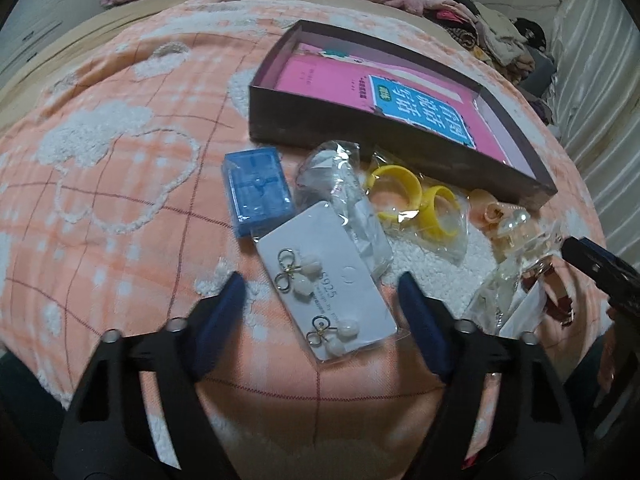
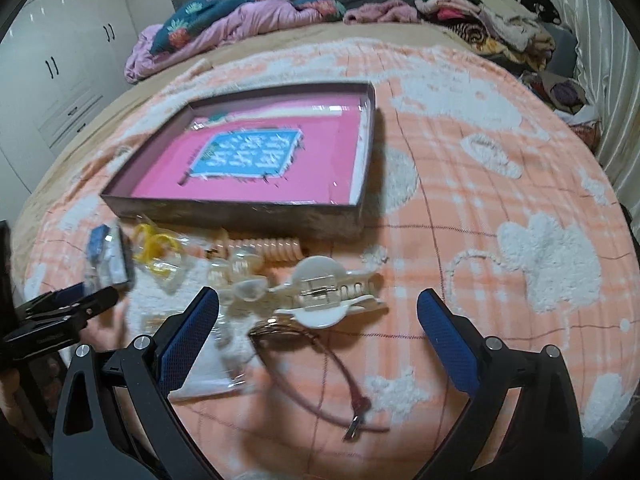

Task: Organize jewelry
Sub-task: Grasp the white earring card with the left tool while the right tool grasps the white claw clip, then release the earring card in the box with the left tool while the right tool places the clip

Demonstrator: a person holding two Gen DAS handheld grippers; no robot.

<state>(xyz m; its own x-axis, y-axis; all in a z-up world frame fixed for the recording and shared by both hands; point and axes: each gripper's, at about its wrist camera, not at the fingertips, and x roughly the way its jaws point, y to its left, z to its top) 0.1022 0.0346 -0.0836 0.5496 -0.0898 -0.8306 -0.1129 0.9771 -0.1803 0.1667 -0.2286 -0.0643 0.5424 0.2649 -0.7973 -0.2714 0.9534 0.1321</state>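
Jewelry packets [image 1: 326, 300] lie on a peach plaid bedspread [image 1: 120, 184] beside a box [image 1: 400, 148].

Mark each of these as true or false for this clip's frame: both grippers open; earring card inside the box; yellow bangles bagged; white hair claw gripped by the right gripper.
1. Both grippers are open. True: the left gripper and the right gripper stand wide, holding nothing.
2. The earring card lies inside the box. False: it lies on the blanket, between the left fingers.
3. The yellow bangles are in a clear bag. True.
4. The right gripper grips the white hair claw. False: it lies free on the blanket.
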